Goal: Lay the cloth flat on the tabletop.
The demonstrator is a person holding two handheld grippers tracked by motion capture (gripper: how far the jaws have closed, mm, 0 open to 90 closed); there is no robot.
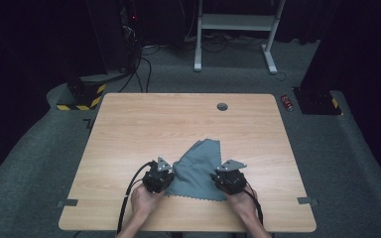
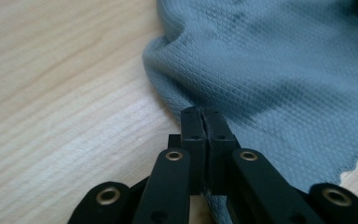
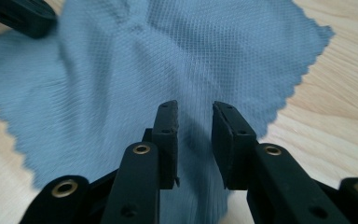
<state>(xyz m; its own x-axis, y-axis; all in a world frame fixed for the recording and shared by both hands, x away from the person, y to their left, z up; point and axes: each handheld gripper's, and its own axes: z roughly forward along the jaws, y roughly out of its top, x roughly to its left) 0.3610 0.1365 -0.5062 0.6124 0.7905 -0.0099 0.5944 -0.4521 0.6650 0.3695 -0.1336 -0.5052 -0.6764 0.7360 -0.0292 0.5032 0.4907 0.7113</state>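
A grey-blue cloth (image 1: pixel 196 168) with a zigzag edge lies rumpled near the table's front middle. My left gripper (image 1: pixel 167 177) is at the cloth's left edge. In the left gripper view its jaws (image 2: pixel 204 115) are pressed together on the edge of the cloth (image 2: pixel 279 79), which bulges up just beyond them. My right gripper (image 1: pixel 220 178) sits at the cloth's right side. In the right gripper view it (image 3: pixel 195 113) stands open, low over the cloth (image 3: pixel 121 70), with fabric showing in the gap between the jaws. The left gripper (image 3: pixel 23 16) appears across the cloth at the top left.
The wooden table (image 1: pixel 144 124) has a round cable hole (image 1: pixel 222 106) at the back. Tape marks (image 1: pixel 68 203) (image 1: pixel 305 201) sit near the front corners. On the floor behind are a white desk frame (image 1: pixel 235 22), cables and a yellow-black striped base (image 1: pixel 82 96).
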